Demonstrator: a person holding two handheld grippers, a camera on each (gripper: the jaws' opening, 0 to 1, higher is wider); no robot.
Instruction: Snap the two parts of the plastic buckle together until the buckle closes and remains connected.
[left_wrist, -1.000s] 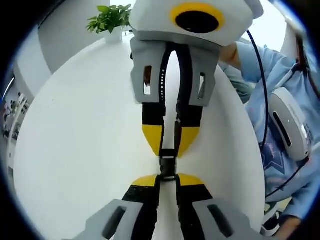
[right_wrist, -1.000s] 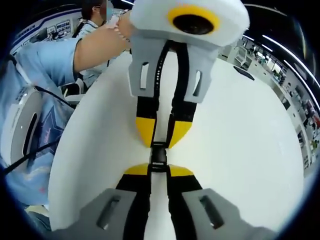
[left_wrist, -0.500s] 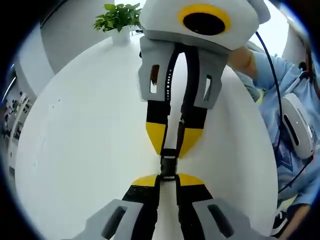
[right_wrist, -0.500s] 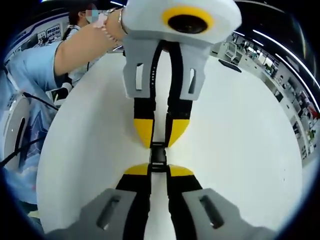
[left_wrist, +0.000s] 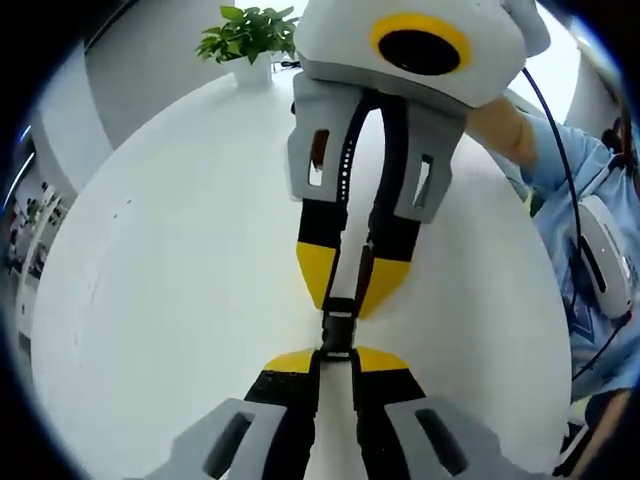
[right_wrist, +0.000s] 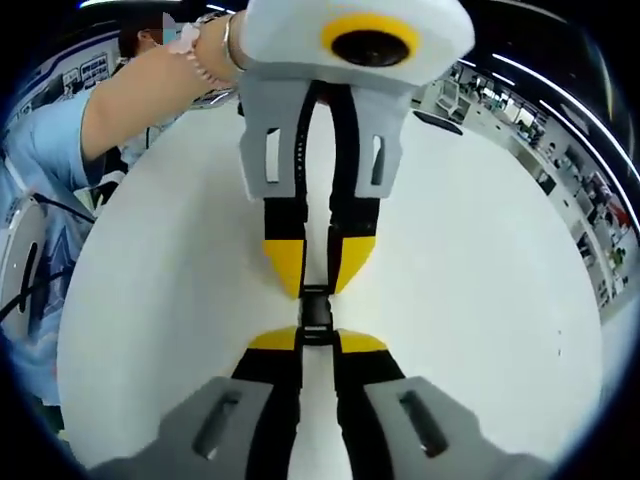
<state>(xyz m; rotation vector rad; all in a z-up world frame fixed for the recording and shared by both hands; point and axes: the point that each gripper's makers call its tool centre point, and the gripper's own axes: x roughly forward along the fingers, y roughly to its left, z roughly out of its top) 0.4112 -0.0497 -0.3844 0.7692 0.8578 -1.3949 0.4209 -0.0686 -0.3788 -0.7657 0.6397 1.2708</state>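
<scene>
Buckle (left_wrist: 338, 330), black plastic, sits in the narrow gap between two sets of tongs that face each other tip to tip over a white round desk (left_wrist: 170, 260). Left tongs (left_wrist: 335, 358) are pressed together on the near half of it, with a black strap running back between the yellow tips; right tongs (right_wrist: 316, 340) pinch the opposite half the same way, and in each view the other set comes down from the top. Whether the halves have latched or merely touch, cannot tell. Judged light, stiff and smooth, a small part liable to twist or slip if gripped at its edges, so best held across the flat body just behind the joint, pushed straight in line. Count: one buckle in two parts, two tongs, one potted plant (left_wrist: 250, 35) at the far rim.
</scene>
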